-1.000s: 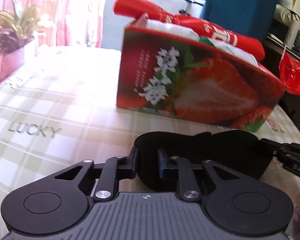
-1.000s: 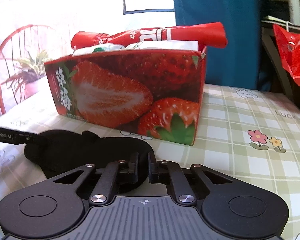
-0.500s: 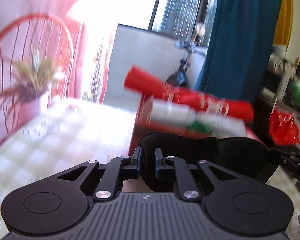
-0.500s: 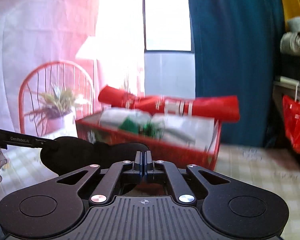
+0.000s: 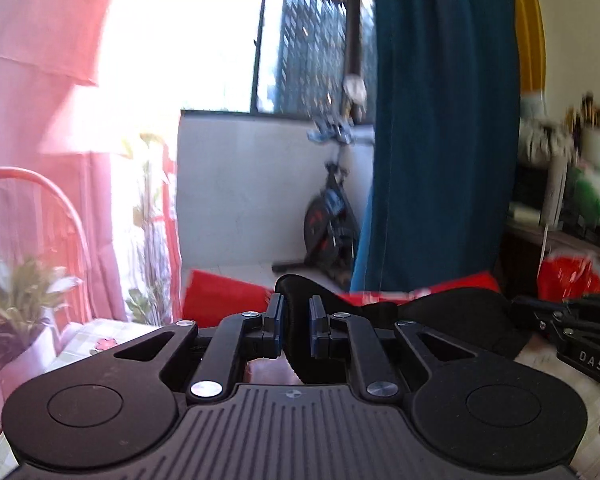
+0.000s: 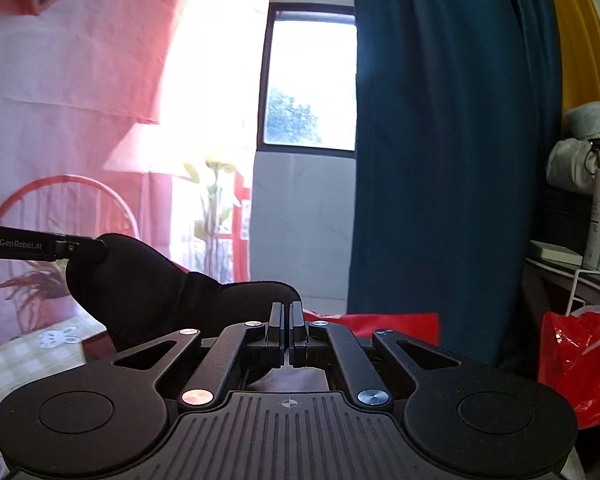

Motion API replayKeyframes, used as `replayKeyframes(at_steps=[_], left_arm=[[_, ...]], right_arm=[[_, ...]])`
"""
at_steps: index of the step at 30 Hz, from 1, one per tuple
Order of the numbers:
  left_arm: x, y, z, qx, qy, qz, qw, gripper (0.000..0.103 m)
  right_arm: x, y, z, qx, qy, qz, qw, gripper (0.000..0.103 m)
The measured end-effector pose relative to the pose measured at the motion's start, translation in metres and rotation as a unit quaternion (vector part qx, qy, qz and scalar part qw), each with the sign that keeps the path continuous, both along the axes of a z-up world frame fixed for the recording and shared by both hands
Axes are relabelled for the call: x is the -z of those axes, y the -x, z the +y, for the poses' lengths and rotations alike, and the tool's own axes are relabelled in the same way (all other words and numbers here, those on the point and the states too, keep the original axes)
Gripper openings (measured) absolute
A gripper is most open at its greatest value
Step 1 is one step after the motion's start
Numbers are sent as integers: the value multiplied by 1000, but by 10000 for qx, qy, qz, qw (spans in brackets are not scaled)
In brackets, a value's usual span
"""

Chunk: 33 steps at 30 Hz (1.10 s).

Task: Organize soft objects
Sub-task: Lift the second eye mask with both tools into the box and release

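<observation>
A black soft pad (image 5: 440, 316) is held stretched between the left gripper (image 5: 296, 330) and right gripper (image 6: 286, 334), each clamped on one end, probably for carrying; a red roll (image 5: 224, 304) lies just beyond.

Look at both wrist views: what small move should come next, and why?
Probably carry the black eye mask forward over the red box and lower it. Both the left gripper and the right gripper pinch its ends in the air, just short of the box.

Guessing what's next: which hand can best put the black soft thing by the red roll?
Probably left: left gripper clamps the black soft thing thickly, red roll ahead; right gripper pinches an edge.
</observation>
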State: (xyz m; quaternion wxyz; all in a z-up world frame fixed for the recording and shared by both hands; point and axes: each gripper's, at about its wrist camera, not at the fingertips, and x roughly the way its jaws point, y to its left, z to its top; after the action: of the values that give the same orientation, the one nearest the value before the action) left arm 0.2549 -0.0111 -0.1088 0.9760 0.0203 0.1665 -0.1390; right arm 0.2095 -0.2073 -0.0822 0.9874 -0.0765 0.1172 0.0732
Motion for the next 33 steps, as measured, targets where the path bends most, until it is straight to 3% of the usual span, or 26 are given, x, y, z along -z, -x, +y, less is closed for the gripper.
replayKeyframes(at_steps=[6,12,19,22,24,28,30,31,33], left_arm=[[37,-36,-30,13,-716,581,9957,14],[60,-50,-23,-42,-1011,964,9902,14],[56,-57,-5,58,-741,1262,9892,19],[51,-54,2,135,-650,1263,9898,32],[48,-50,6,163,-622,1269,9898,53],[40,-40,7,226,-616,1228,9903,76],[34,-32,7,202,-612,1171,9910,99],[31,-29,8,168,-605,1120,9917,102],[23,-21,8,30,-666,1000,9927,103]], right_arm=[[37,-37,1,237,152,654,9975,2],[61,-58,-11,462,38,1190,9918,2],[68,-63,-10,399,149,1404,9892,3],[65,-60,-15,462,93,1388,9892,7],[61,-56,-18,435,48,1389,9893,18],[54,-48,-19,407,23,1414,9891,31],[48,-43,-20,442,-47,1401,9891,44],[45,-41,-19,463,-57,1383,9893,49],[39,-34,-17,455,-67,1335,9900,68]])
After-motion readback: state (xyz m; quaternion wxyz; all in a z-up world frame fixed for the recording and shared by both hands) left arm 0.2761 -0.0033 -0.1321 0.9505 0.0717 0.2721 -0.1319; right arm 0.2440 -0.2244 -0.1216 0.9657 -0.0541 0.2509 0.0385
